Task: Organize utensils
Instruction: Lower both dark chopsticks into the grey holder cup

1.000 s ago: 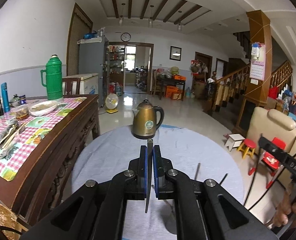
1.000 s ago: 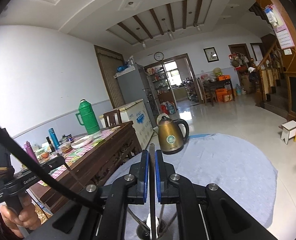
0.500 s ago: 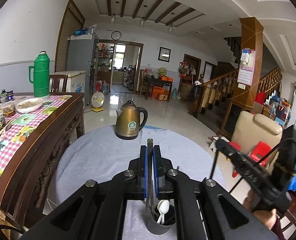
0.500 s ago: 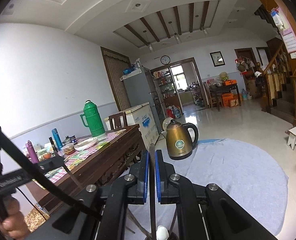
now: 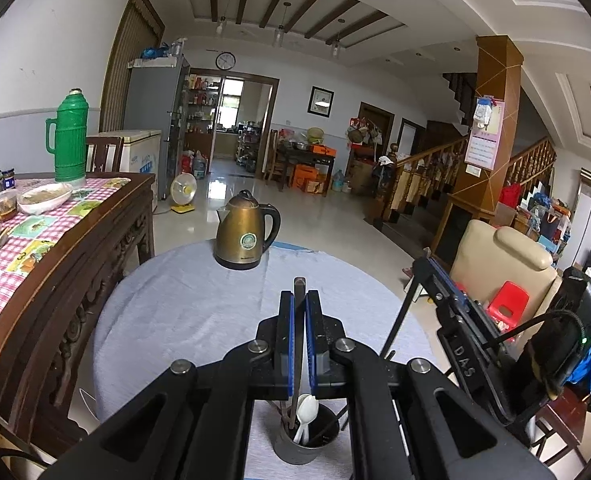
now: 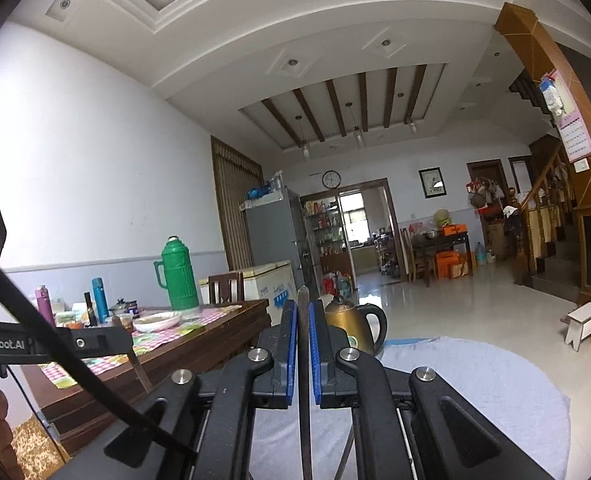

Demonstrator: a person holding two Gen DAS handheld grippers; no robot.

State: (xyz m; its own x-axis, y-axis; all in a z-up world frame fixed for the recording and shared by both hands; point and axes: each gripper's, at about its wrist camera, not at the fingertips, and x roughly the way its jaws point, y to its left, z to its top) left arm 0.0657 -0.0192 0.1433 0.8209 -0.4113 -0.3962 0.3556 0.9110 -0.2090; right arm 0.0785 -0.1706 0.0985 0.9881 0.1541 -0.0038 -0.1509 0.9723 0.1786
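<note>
My left gripper (image 5: 299, 298) is shut on a dark chopstick (image 5: 298, 286) held upright. Its lower end reaches the mouth of a grey utensil cup (image 5: 291, 454) right below, which holds a white spoon (image 5: 308, 410) and some dark sticks. To the right in the left wrist view, my right gripper (image 5: 425, 264) holds a second dark chopstick (image 5: 399, 316) slanting down toward the cup. In the right wrist view, my right gripper (image 6: 303, 306) is shut on that chopstick (image 6: 304, 400). My left gripper (image 6: 125, 338) shows at the left, and the cup is out of sight.
The cup stands on a round table with a pale blue cloth (image 5: 183, 312), with a bronze kettle (image 5: 245, 236) at its far side. A wooden sideboard (image 5: 75, 248) with a checked cloth, a green thermos (image 5: 69, 140) and dishes flanks the left. A beige armchair (image 5: 499, 264) stands on the right.
The left view tipped down and the cup with the spoon came into sight under the jaws. The right gripper came closer beside it, and its own view rose off the cup.
</note>
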